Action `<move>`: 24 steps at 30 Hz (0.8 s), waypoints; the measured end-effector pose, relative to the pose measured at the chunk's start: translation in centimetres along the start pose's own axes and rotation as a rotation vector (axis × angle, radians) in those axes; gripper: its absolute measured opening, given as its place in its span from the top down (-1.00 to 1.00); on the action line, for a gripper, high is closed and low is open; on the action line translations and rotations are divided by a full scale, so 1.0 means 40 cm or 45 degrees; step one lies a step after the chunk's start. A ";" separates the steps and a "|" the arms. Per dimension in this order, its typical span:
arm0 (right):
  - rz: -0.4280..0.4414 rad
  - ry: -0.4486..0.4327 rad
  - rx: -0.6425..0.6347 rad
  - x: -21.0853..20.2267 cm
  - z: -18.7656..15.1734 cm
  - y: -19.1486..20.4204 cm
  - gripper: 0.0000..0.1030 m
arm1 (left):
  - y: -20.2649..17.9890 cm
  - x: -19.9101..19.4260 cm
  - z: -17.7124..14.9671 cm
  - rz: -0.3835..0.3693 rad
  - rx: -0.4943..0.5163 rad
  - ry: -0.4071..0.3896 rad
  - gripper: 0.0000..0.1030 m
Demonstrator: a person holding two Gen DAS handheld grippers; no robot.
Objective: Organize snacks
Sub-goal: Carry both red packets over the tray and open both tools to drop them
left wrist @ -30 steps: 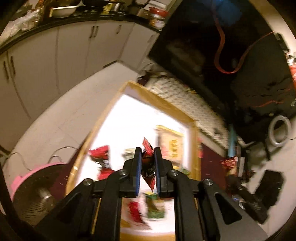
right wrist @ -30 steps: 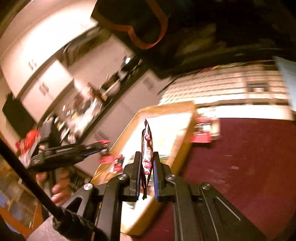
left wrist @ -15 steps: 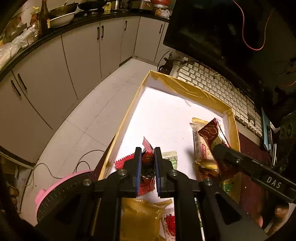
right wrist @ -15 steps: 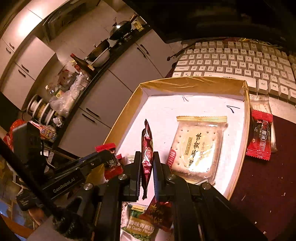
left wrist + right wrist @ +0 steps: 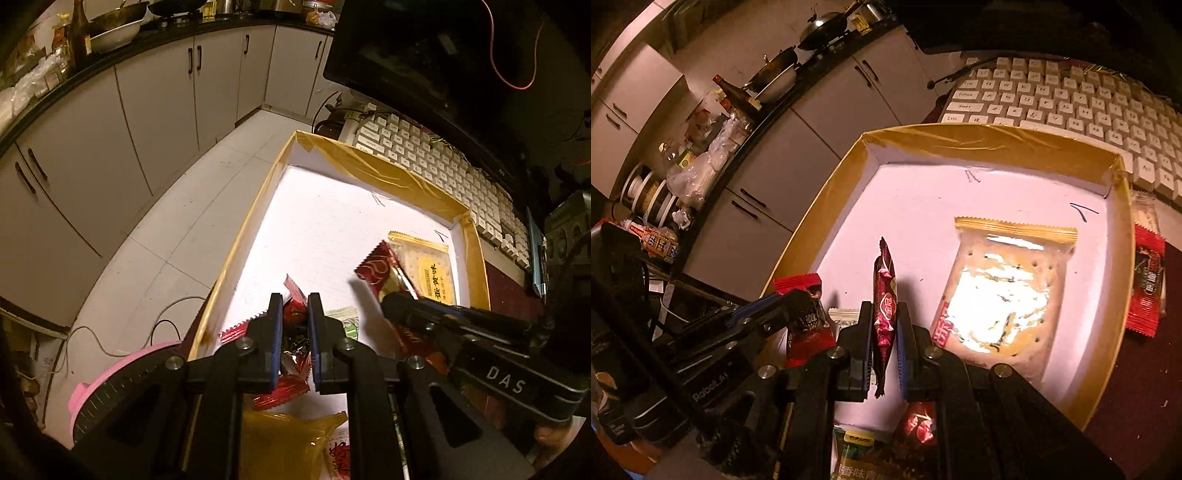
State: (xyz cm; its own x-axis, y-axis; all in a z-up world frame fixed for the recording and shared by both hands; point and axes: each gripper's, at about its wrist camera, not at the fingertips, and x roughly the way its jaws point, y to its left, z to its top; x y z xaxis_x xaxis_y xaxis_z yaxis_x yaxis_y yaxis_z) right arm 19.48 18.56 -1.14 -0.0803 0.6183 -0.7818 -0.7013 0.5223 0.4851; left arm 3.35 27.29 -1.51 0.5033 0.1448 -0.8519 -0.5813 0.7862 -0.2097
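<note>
Now both tongs hang over the near end of the tray [image 5: 990,136]. The left tongs [image 5: 295,334] pinch a red packet [image 5: 293,295]; the right tongs [image 5: 884,339] pinch a maroon sachet [image 5: 884,295] edge-up by its middle. Both wrappers look light, thin and slick, likely to crumple or slide, so the crimped seam or flat middle seems the safest hold. A cracker pack [image 5: 1001,295] lies flat toward the tray's right edge; another red packet [image 5: 1147,284] lies outside that edge. Against half a second ago, both tongs sit a little further in over the tray, grips unchanged.
</note>
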 end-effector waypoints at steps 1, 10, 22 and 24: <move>-0.004 0.002 0.000 0.000 0.000 0.001 0.82 | 0.001 0.001 0.000 0.001 0.002 0.003 0.72; -0.021 0.026 0.003 0.002 0.004 0.000 0.75 | -0.002 0.020 0.008 0.047 0.010 -0.010 0.70; 0.104 -0.322 0.041 -0.285 -0.094 -0.076 -0.01 | -0.087 -0.127 -0.040 0.068 0.096 -0.261 -0.31; 0.095 -0.379 0.084 -0.330 -0.108 -0.121 -0.04 | -0.121 -0.153 -0.066 0.011 0.110 -0.285 -0.33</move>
State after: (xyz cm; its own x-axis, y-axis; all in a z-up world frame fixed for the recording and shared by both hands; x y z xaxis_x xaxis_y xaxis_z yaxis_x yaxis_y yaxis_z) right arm 20.88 5.35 5.15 0.0879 0.7958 -0.5992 -0.6528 0.5004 0.5687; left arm 1.40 21.03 3.46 0.6337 0.2737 -0.7236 -0.5339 0.8316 -0.1530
